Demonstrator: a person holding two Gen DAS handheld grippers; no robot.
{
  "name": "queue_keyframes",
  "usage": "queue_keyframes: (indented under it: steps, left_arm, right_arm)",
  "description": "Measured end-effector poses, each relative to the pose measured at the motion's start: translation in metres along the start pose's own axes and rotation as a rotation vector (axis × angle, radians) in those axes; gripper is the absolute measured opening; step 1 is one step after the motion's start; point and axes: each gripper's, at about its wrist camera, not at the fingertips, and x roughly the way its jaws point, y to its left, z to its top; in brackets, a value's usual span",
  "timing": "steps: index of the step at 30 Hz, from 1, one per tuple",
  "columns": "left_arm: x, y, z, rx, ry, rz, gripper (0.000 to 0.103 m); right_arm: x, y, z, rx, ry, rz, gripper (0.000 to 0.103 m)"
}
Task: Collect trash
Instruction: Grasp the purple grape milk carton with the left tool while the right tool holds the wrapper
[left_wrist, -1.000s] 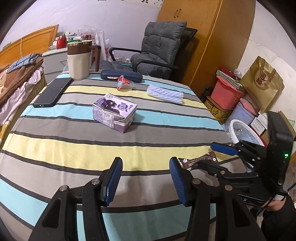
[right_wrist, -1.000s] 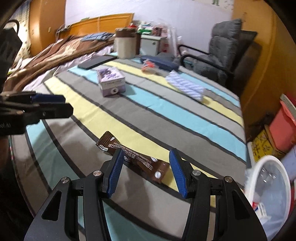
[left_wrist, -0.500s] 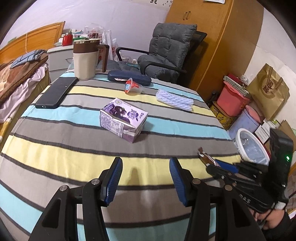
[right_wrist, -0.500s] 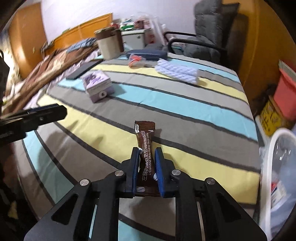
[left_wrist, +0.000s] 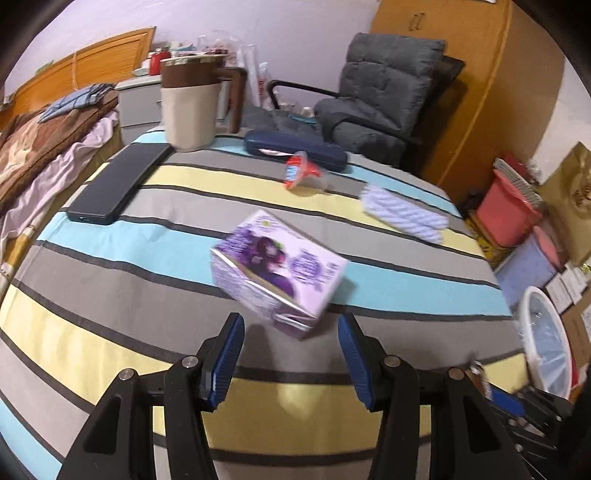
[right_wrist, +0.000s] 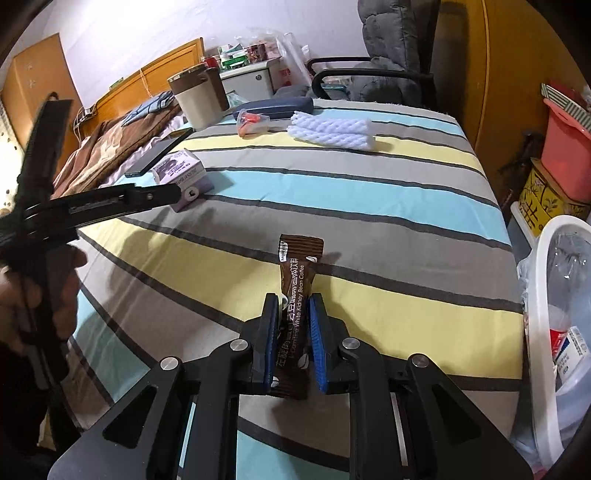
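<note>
My right gripper (right_wrist: 293, 317) is shut on a brown coffee sachet (right_wrist: 297, 269) and holds it upright above the striped table near its right edge. My left gripper (left_wrist: 291, 343) is open and empty, its fingers just short of a purple drink carton (left_wrist: 279, 271) lying on the table; the carton also shows in the right wrist view (right_wrist: 181, 173). A white trash bin (right_wrist: 554, 310) with a plastic liner stands on the floor right of the table, also in the left wrist view (left_wrist: 546, 339). A red-and-clear jelly cup (left_wrist: 301, 173) lies farther back.
On the table: a beige-and-brown jug (left_wrist: 190, 103), a black phone (left_wrist: 118, 182), a dark blue case (left_wrist: 295, 149), a white foam net (left_wrist: 404, 218). A grey chair (left_wrist: 376, 99), bed (left_wrist: 40, 147) and floor boxes (left_wrist: 506, 214) surround it.
My right gripper closed on the sachet and lifted it off the table. My left gripper moved forward toward the purple carton, still open.
</note>
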Motion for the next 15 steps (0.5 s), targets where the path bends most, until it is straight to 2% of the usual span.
queue_keyframes:
  steps: [8,11,15]
  left_arm:
    - [-0.015,0.055,0.000,-0.106,-0.026,0.102,0.053]
    - [-0.021,0.057,0.000,-0.130,-0.030,0.065,0.053]
    - [-0.019,0.036,0.007,-0.112,-0.042,0.001,0.057]
  right_arm:
    - [-0.001,-0.004,-0.001,0.010,-0.005,0.015,0.019]
    - [-0.001,-0.005,-0.001,0.015,-0.006,0.016,0.019]
    - [0.000,-0.005,-0.001,0.017,-0.006,0.012,0.019]
